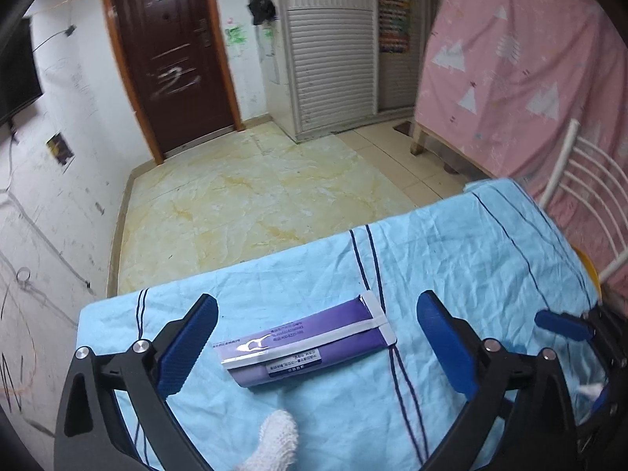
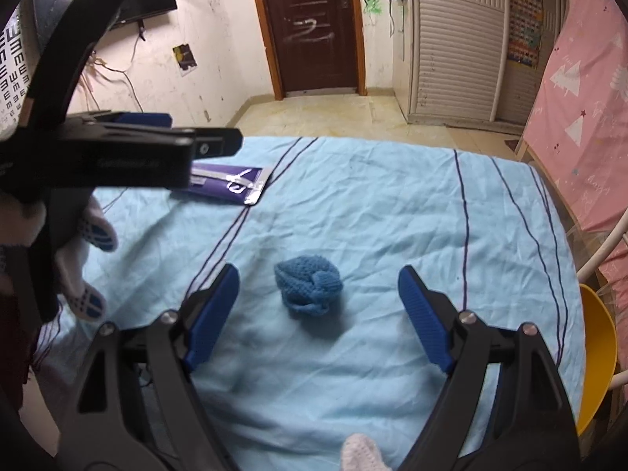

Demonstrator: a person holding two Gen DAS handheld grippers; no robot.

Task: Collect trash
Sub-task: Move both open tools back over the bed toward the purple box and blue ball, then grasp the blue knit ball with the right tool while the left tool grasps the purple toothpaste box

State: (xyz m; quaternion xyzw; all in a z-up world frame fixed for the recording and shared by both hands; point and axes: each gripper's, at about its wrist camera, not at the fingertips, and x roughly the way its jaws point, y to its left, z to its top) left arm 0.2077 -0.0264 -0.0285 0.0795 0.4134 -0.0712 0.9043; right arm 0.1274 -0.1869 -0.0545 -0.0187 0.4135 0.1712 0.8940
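purple wrapper (image 1: 310, 343) lies between the spread left gripper (image 1: 318, 337) fingers.

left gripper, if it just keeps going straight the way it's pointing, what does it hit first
Most likely the purple wrapper: it lies on the blue sheet right between the open fingers of the left gripper. Depth is hard to judge, so it might touch the sheet just short of it.

brown door (image 1: 172, 51), pink curtain (image 1: 522, 62), yellow chair (image 2: 596, 349)

The left tool (image 2: 129, 145) hides part of the purple wrapper (image 2: 231, 184).
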